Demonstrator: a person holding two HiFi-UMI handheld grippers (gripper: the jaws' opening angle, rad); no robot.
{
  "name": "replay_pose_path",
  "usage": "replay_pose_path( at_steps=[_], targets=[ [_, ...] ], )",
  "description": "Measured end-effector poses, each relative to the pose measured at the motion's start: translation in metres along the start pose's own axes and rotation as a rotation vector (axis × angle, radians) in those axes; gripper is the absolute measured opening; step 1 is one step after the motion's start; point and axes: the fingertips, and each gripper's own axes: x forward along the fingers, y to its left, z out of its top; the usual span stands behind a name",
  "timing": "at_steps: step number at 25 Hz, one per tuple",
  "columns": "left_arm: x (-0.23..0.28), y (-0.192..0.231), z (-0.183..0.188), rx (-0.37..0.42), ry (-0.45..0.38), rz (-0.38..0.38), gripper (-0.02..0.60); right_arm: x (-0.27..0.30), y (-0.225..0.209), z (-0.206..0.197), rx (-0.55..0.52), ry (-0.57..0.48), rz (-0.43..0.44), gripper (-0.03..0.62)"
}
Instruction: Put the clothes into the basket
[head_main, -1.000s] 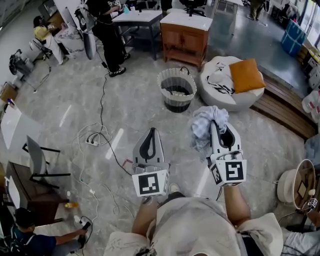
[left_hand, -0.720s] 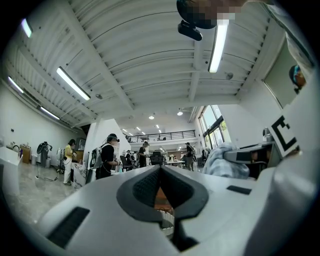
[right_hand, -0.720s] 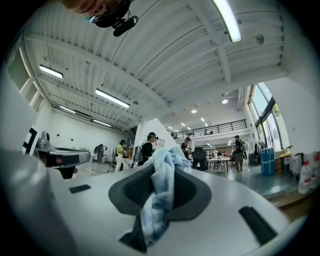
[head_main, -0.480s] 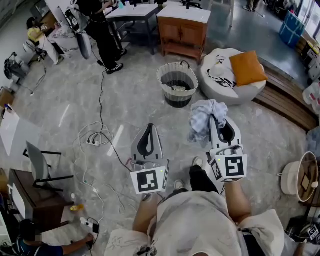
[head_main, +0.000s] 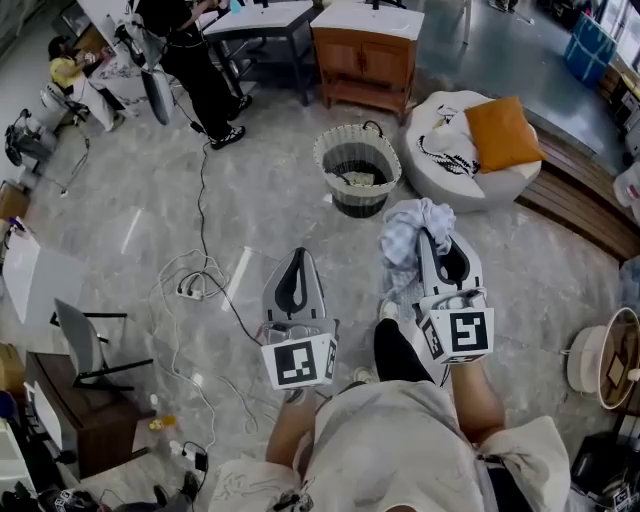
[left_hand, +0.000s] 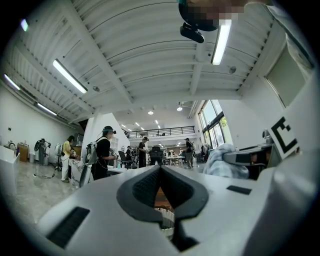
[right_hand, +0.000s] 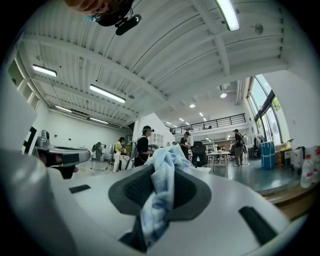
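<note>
A woven basket (head_main: 357, 168) with a dark lower band stands on the grey floor ahead, with some cloth inside. My right gripper (head_main: 430, 236) is held level short of it and to its right, shut on a bunched pale blue-and-white garment (head_main: 406, 240). In the right gripper view the garment (right_hand: 161, 192) hangs pinched between the jaws of that gripper (right_hand: 159, 169). My left gripper (head_main: 300, 256) is alongside, shut and holding nothing. In the left gripper view the tips of this gripper (left_hand: 160, 169) meet, and the basket's rim (left_hand: 165, 218) shows through the gap below them.
A white beanbag (head_main: 455, 185) with an orange cushion (head_main: 502, 133) lies right of the basket. A wooden cabinet (head_main: 365, 55) and a table stand behind it. Cables and a power strip (head_main: 190, 291) trail on the floor at left, near a chair (head_main: 82, 345). A person in black (head_main: 190, 60) stands far left.
The person carrying the grippers has stepped forward, and a dark trouser leg now shows under the right gripper. Both grippers have travelled along towards the basket, with the garment still held.
</note>
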Motion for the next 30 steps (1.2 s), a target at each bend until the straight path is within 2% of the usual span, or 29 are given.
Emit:
replay_pose_path(
  at_steps=[13, 21, 30],
  targets=[
    [0.162, -0.011, -0.008, 0.007, 0.030, -0.002, 0.002, 0.130, -0.087, -0.014, -0.008, 0.019, 0.002, 0.063],
    [0.259, -0.032, -0.010, 0.004, 0.030, 0.001, 0.002, 0.199, -0.156, -0.019, 0.023, 0.023, -0.002, 0.063],
    [0.331, -0.058, -0.001, 0.021, 0.001, -0.004, 0.002, 0.246, -0.217, -0.016, 0.042, -0.009, -0.007, 0.063]
  ],
)
